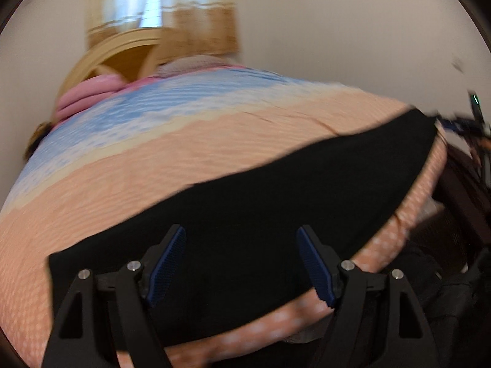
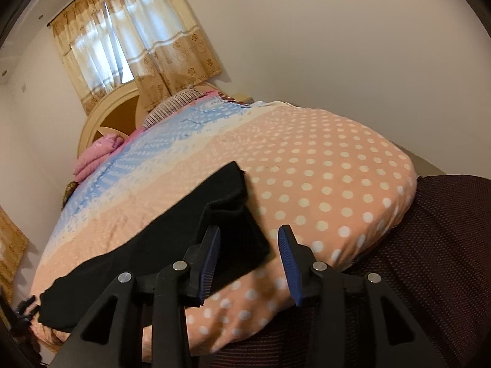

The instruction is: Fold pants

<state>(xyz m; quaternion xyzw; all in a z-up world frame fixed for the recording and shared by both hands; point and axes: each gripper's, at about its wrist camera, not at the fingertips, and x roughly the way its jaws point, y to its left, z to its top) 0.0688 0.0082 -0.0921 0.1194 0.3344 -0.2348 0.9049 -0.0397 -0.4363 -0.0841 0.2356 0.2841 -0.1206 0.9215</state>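
A: Where were the black fabric pants (image 1: 260,190)?

B: They lay flat in a long band across the near edge of the bed, on the peach polka-dot fleece blanket (image 2: 322,165). In the right wrist view one end was turned up, with a fold just ahead of the fingers.

A: And the left gripper (image 1: 241,260)?

B: It hung above the pants with its blue-padded fingers (image 1: 167,263) released and wide apart, nothing between them. That view was blurred.

A: The right gripper (image 2: 248,257)?

B: Its jaws stood partly apart, unclenched. The folded end of the pants sat beside the left pad; I saw no pinch on the cloth.

A: Anything farther back?

B: A folded pink blanket (image 2: 96,156) by the cream wooden headboard (image 2: 101,113), under beige curtains (image 2: 135,40).
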